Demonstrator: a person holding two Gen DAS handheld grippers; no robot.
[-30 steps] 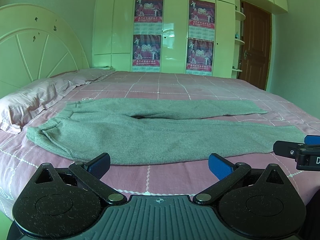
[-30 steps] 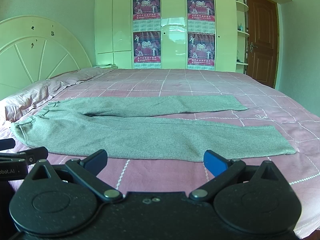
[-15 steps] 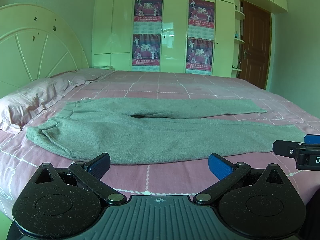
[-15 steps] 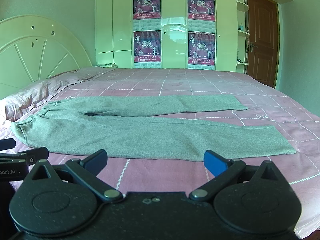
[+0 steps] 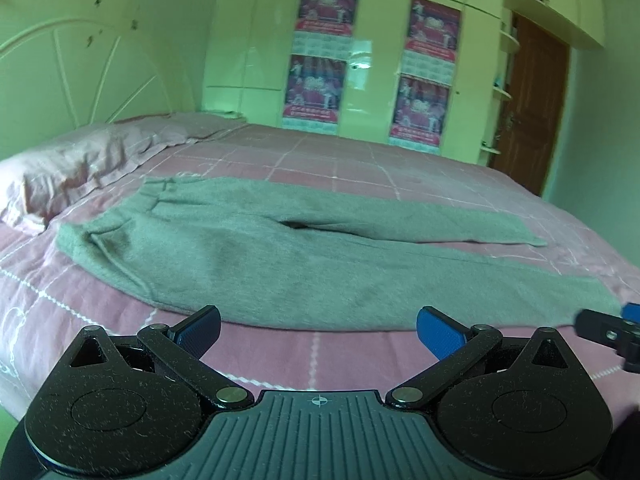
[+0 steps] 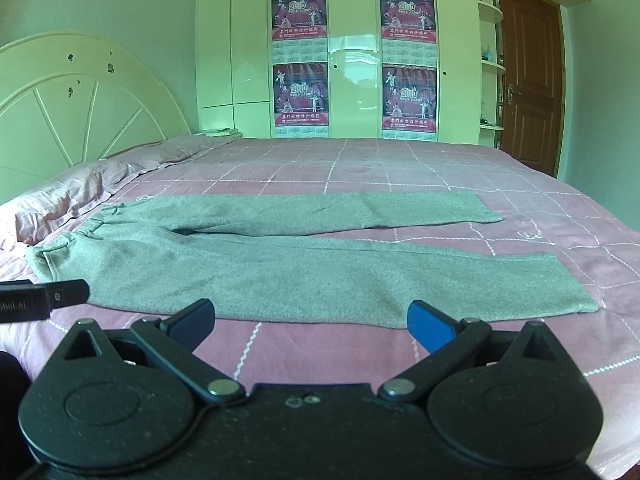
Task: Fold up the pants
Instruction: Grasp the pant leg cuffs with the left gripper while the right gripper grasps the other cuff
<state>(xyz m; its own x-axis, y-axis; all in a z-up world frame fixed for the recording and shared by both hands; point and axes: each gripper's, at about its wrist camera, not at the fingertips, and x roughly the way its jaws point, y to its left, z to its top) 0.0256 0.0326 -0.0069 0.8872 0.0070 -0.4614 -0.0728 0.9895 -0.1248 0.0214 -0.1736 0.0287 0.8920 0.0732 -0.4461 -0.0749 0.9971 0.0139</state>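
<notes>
The left wrist view has tilted and dropped nearer the bed since half a second ago: the wardrobe [image 5: 360, 60] now leans, and the grey sweatpants [image 5: 280, 264] fill more of the frame. The right wrist view has barely changed, though the left gripper's tip at 9 o'clock now reaches further in.

The grey sweatpants [image 6: 280, 276] lie flat on the pink checked bedspread [image 6: 400, 168], waistband toward 9 o'clock by the pink pillow [image 6: 60, 200], both legs running toward 3 o'clock and parted in a narrow V. Neither tool touches the cloth.

The left gripper [image 5: 318, 326] is released, its blue pads wide apart and holding nothing, hovering just short of the near leg's edge. The right gripper [image 6: 310, 320] is likewise spread and bare, near the same edge closer to the cuff.

In the left wrist view motion blurs the posters and the stitching, and the right gripper [image 5: 612, 332] is cut off at 3 o'clock. The pillow's far end and the headboard [image 6: 80, 100] run off frame at 9 o'clock. Poster lettering is too small to read fully.
</notes>
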